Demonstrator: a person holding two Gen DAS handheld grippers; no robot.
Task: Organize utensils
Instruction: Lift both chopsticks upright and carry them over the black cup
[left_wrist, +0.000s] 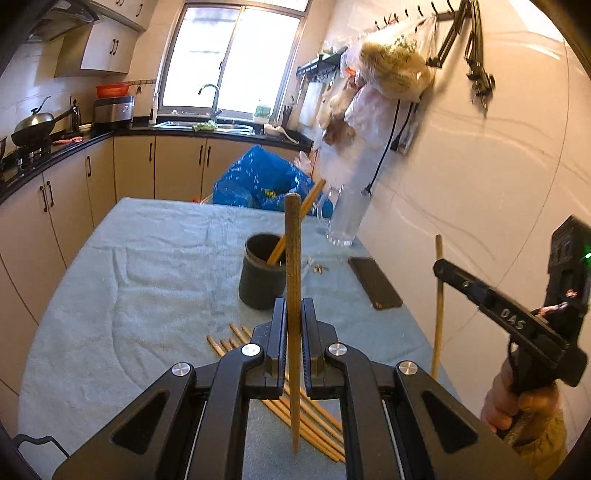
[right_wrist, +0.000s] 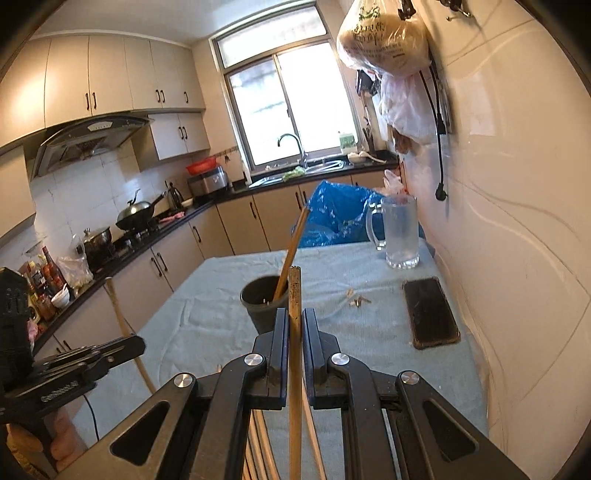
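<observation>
My left gripper (left_wrist: 294, 314) is shut on a wooden chopstick (left_wrist: 293, 258) held upright above the table. My right gripper (right_wrist: 294, 325) is shut on another chopstick (right_wrist: 294, 295), also upright. A dark round holder (left_wrist: 260, 275) stands mid-table just beyond both grippers, with one chopstick (left_wrist: 295, 221) leaning in it; the holder also shows in the right wrist view (right_wrist: 264, 302). Several loose chopsticks (left_wrist: 314, 417) lie on the cloth under my left gripper. The right gripper with its chopstick (left_wrist: 438, 306) shows at the right of the left wrist view.
The table has a pale blue cloth (left_wrist: 129, 295). A black phone (right_wrist: 430, 312) lies near the right wall. A glass mug (right_wrist: 400, 232) stands at the far right, with a blue bag (right_wrist: 332, 214) behind it. Small scraps (right_wrist: 356, 299) lie between holder and phone.
</observation>
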